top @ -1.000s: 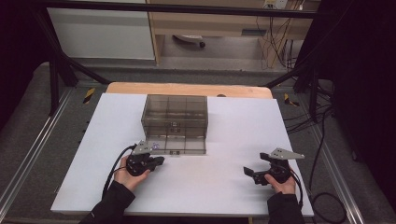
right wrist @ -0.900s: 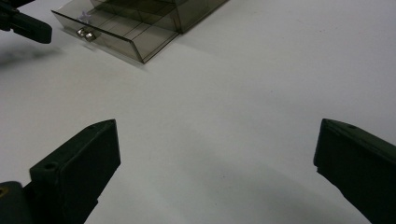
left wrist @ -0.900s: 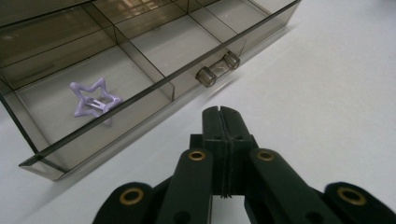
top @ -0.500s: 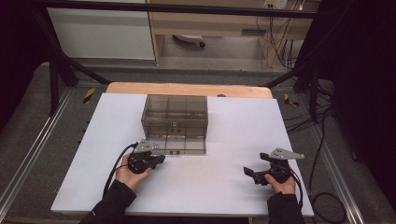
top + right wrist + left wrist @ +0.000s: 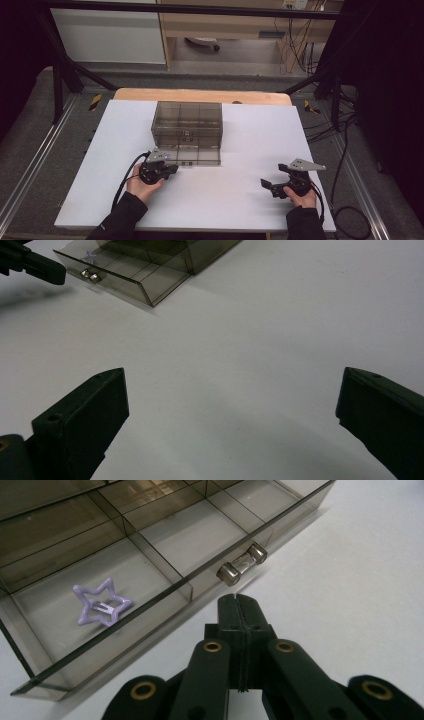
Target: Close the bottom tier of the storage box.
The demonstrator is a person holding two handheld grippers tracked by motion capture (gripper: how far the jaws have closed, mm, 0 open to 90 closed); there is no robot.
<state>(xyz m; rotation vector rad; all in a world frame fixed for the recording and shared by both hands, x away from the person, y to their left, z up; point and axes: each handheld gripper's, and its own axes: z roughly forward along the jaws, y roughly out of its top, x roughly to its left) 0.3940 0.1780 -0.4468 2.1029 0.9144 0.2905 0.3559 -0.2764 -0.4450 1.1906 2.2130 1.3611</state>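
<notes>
A smoky clear drawer cabinet stands mid-table with its bottom drawer pulled out. In the left gripper view the drawer's front wall carries a clear knob handle, and a purple star hair clip lies in the compartment left of the handle. My left gripper is shut with nothing between its jaws, its tips just short of the handle and apart from it; the high view has it at the drawer's front left. My right gripper stands wide open over bare table, off to the right.
The white tabletop spreads around the cabinet, with a wooden strip along its far edge. In the right gripper view the open drawer and the left gripper sit at the top left. Cables hang beyond the table's right side.
</notes>
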